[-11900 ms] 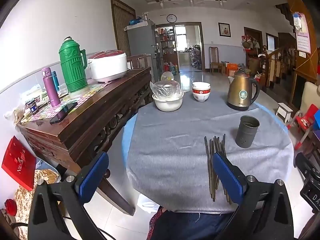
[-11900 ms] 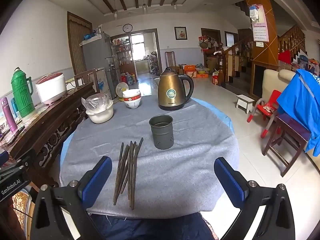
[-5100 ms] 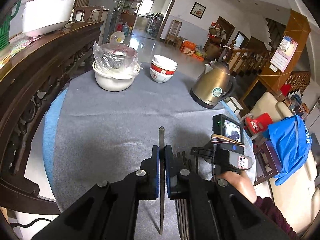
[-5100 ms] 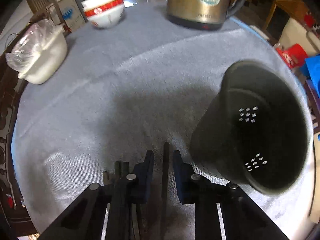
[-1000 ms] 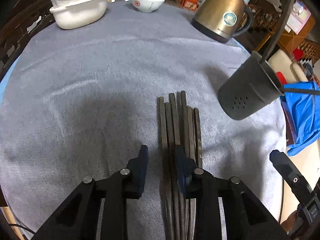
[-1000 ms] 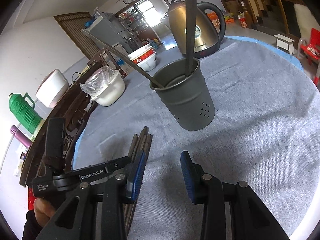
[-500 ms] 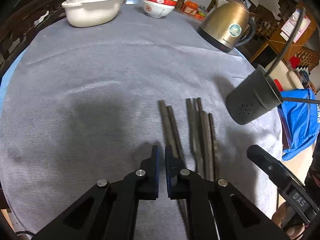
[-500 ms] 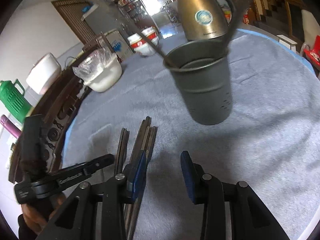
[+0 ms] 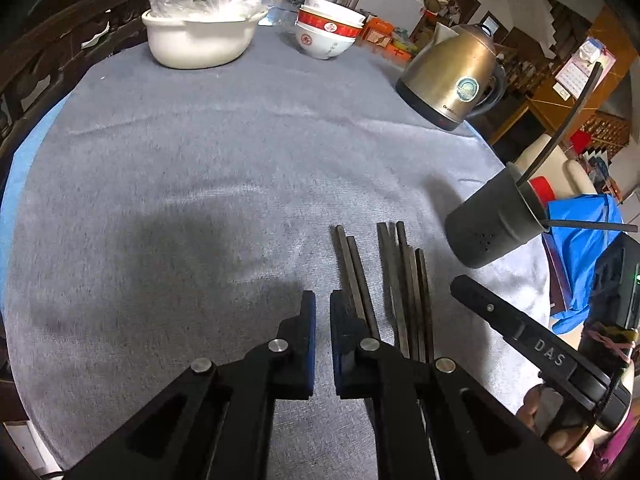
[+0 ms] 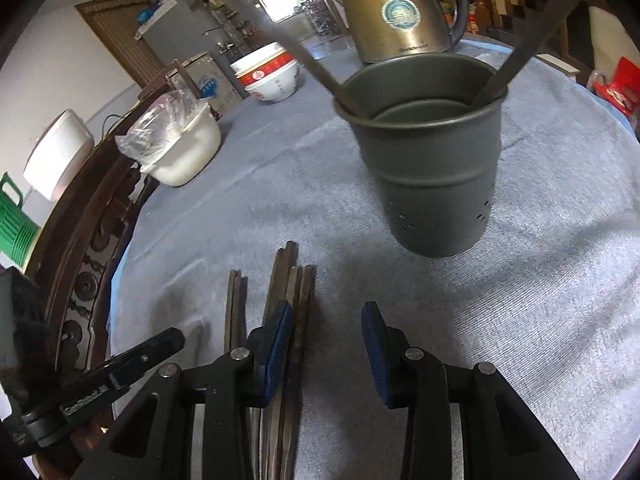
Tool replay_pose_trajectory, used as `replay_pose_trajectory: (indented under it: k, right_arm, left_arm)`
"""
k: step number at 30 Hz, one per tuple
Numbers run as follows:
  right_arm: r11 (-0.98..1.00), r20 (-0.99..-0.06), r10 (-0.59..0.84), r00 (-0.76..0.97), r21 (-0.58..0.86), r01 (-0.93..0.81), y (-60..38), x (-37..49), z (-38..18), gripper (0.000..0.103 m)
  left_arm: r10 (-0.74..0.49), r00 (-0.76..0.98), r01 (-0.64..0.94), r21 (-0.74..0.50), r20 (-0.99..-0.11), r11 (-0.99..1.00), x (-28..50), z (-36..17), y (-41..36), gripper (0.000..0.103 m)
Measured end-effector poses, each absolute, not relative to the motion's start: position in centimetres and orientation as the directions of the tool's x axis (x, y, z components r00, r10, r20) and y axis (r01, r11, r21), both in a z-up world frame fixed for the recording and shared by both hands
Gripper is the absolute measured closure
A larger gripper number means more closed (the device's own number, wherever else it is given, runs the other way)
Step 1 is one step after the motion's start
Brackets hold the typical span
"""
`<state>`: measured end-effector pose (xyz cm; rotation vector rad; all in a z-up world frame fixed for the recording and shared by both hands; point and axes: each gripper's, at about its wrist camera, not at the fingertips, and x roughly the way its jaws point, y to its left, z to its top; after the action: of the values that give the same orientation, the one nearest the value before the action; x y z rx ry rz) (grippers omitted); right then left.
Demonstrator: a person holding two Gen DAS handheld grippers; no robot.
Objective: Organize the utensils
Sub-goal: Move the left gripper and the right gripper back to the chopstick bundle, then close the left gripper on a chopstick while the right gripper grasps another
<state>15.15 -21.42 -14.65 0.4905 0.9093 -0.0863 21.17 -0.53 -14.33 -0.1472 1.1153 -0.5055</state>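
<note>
Grey cloth tabletop [image 9: 200,152], dark wooden chopsticks [image 9: 400,280] lying flat, two already in the cup.
Your left claw [image 9: 322,308] is clenched on nothing, just left of the loose pair. Your right claw [image 10: 326,320] hangs released over the larger bundle, near the dark perforated metal cup [image 10: 432,168], where two chopsticks lean against the rim.

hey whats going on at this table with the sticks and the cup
A person with a gripper in each hand is sorting dark chopsticks into a grey holder cup. Two already lean in the cup; the rest lie on the grey tablecloth. The left gripper is shut and empty beside them; the right gripper hangs open over the pile.
</note>
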Motion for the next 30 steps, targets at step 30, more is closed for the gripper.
replay_pose_trajectory:
  k: [30]
  right_arm:
    - [0.974, -0.894, -0.004, 0.448, 0.098, 0.204, -18.5, 19.8, -15.8, 0.077]
  left_arm:
    - [-0.424, 0.192, 0.345, -0.344, -0.885, 0.873, 25.1, -16.3, -4.7, 0.089]
